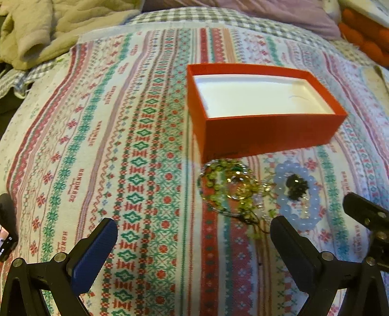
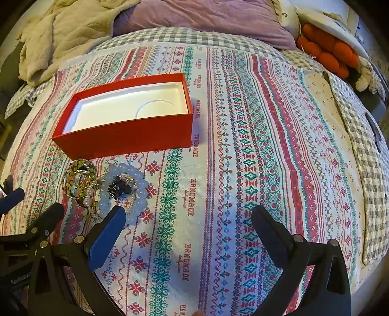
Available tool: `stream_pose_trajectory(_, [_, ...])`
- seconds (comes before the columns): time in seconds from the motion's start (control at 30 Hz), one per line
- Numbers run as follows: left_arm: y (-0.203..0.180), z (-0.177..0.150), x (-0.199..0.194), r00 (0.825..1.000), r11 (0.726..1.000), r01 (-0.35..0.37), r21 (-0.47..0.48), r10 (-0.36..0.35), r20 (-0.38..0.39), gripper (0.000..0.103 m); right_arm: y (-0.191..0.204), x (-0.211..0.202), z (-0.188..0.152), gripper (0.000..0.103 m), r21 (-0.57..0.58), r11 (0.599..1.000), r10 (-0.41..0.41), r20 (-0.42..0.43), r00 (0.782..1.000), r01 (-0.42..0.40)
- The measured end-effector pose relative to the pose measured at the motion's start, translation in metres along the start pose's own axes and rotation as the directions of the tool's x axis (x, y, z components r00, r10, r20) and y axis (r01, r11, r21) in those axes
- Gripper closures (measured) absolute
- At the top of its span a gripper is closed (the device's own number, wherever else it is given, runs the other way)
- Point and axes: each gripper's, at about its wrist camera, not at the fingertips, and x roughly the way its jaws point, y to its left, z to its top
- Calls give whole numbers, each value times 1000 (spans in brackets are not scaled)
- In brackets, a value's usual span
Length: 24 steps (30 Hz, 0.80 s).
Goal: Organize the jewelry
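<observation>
An open red box [image 1: 272, 133] [image 2: 126, 138] with a white, bare inside sits on the patterned cloth. Just in front of it lies a pile of jewelry: a green beaded bracelet [image 1: 214, 182] [image 2: 77, 175], a pale blue beaded bracelet [image 1: 287, 209] [image 2: 141, 192] and a small dark piece [image 1: 296, 187] [image 2: 119, 188] inside the blue ring. My left gripper [image 1: 194, 233] hovers open near the green beads, nothing between its fingers. My right gripper [image 2: 189, 218] is open too, its left finger [image 2: 107, 238] at the blue bracelet's near edge. The right gripper's finger [image 1: 364, 214] shows in the left wrist view.
The patterned cloth [image 2: 243, 170] covers a bed with a checked sheet [image 2: 374, 170]. A beige quilt [image 1: 48, 29] and a purple pillow [image 2: 206, 17] lie behind the box. An orange knobbly cushion [image 2: 333, 56] is at the far right.
</observation>
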Motion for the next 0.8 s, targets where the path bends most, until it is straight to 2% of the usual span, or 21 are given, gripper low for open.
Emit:
stream_pose_trajectory(0.23, [-1, 8, -6, 1000, 998, 27, 65, -27, -3, 0, -6, -2, 6, 0, -12, 1000, 14, -15, 1000, -14])
stream_pose_trajectory(0.5, [17, 27, -1, 997, 994, 68, 85, -64, -52, 5, -11, 8, 13, 0, -2, 996, 89, -92, 992, -89])
stream_pose_trajectory(0.7, [35, 41, 7, 986, 988, 142, 54, -137, -90, 14, -11, 22, 18, 0, 44, 984, 176, -179, 968, -170])
stream_pose_trajectory(0.8, [44, 45, 13, 979, 985, 169, 17, -166, -115, 17, -8, 32, 20, 11, 65, 975, 222, -217, 951, -213])
